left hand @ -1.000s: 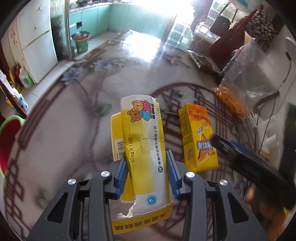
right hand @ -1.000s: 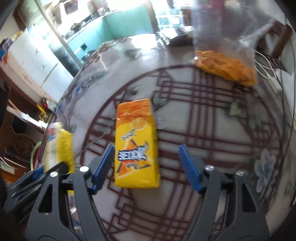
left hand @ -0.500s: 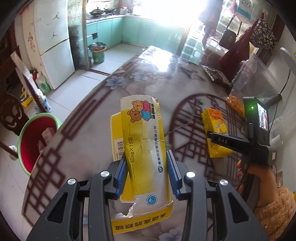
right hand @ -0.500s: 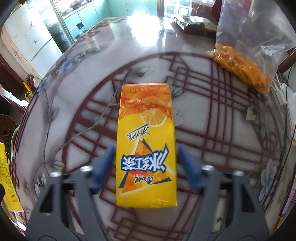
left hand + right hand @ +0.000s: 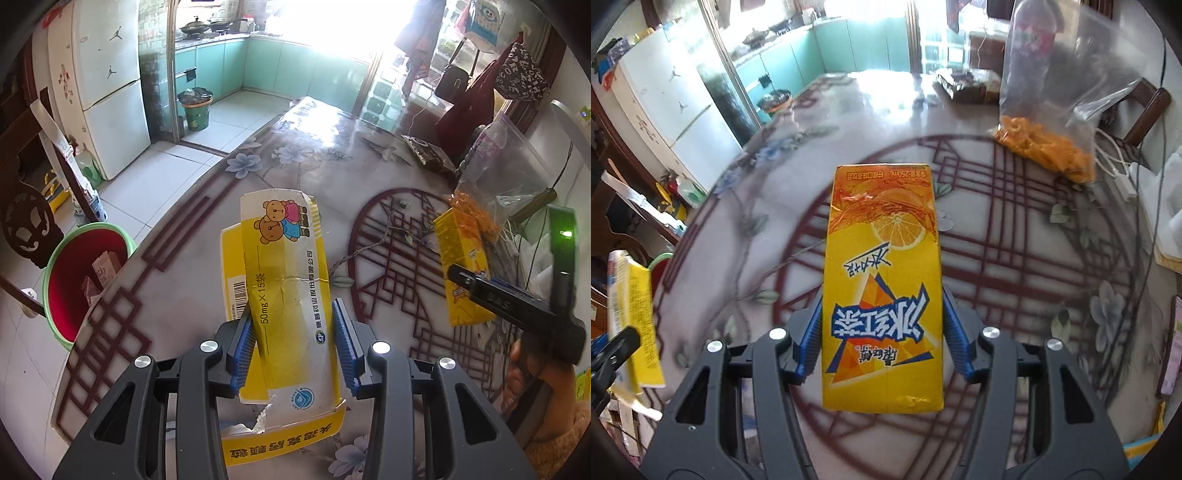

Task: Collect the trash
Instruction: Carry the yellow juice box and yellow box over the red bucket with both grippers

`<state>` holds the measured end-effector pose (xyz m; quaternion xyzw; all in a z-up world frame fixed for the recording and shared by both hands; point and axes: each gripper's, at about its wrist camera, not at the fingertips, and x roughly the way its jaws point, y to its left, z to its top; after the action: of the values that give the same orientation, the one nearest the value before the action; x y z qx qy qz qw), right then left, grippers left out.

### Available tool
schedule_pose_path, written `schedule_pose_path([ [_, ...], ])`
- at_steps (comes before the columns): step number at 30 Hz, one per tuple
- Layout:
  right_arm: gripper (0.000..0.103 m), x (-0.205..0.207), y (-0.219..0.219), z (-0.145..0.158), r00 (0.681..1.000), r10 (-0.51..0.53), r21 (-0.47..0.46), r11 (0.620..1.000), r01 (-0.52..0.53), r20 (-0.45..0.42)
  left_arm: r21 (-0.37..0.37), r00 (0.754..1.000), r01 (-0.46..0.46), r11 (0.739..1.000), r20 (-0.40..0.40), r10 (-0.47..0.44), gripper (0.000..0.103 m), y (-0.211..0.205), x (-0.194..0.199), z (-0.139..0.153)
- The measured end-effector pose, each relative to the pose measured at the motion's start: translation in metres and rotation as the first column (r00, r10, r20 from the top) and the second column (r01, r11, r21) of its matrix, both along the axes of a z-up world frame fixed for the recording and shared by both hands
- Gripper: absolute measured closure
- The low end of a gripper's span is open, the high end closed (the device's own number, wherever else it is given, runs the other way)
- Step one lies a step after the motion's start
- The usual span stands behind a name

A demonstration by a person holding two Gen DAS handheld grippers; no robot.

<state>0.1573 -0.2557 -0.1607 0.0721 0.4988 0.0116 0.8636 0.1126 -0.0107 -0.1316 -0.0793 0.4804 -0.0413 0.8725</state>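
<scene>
Left gripper (image 5: 295, 339), in its own view, is closed on the torn, flattened yellow medicine box (image 5: 284, 280) of thin creased cardboard, held above the glossy table (image 5: 317, 147); the green-rimmed red bin (image 5: 62, 258) with some trash inside waits beside the table edge. Right gripper (image 5: 882, 332), in the right view, clamps the smooth rectangular orange tea carton (image 5: 882, 280) above the table, so I judge both pieces are picked and only dropping them remains.

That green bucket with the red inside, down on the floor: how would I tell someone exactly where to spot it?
Start at the big patterned table and follow its left edge down to the tiled floor. There, beside a dark carved chair, stands the green bucket. Its red inside, already holding some cardboard scraps, sets it apart from the darker bin far off in the kitchen.
</scene>
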Motion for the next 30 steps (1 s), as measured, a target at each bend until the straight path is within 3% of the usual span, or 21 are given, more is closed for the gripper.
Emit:
schedule_pose_path([
  [11, 0.047, -0.037, 0.053, 0.049, 0.995, 0.044, -0.020, 0.999, -0.043, 0.089, -0.030, 0.998, 0.051, 0.998, 0.044, -0.050, 0.066, 0.021, -0.014, 0.012],
  [18, 0.047, -0.053, 0.101, 0.065, 0.993, 0.044, -0.068, 0.997, -0.037, 0.109, -0.064, 0.992, 0.112, 0.992, 0.073, -0.107, 0.066, 0.054, -0.017, 0.013],
  [23, 0.047, -0.058, 0.152, 0.073, 0.992, 0.068, -0.092, 0.994, -0.058, 0.106, -0.090, 0.993, 0.107, 0.990, 0.066, -0.101, 0.065, 0.102, -0.015, 0.010],
  [30, 0.047, -0.053, 0.245, 0.071, 0.983, 0.156, -0.085, 0.985, -0.148, 0.094, -0.077, 0.998, 0.025, 0.997, 0.056, -0.021, 0.065, 0.192, -0.010, 0.006],
])
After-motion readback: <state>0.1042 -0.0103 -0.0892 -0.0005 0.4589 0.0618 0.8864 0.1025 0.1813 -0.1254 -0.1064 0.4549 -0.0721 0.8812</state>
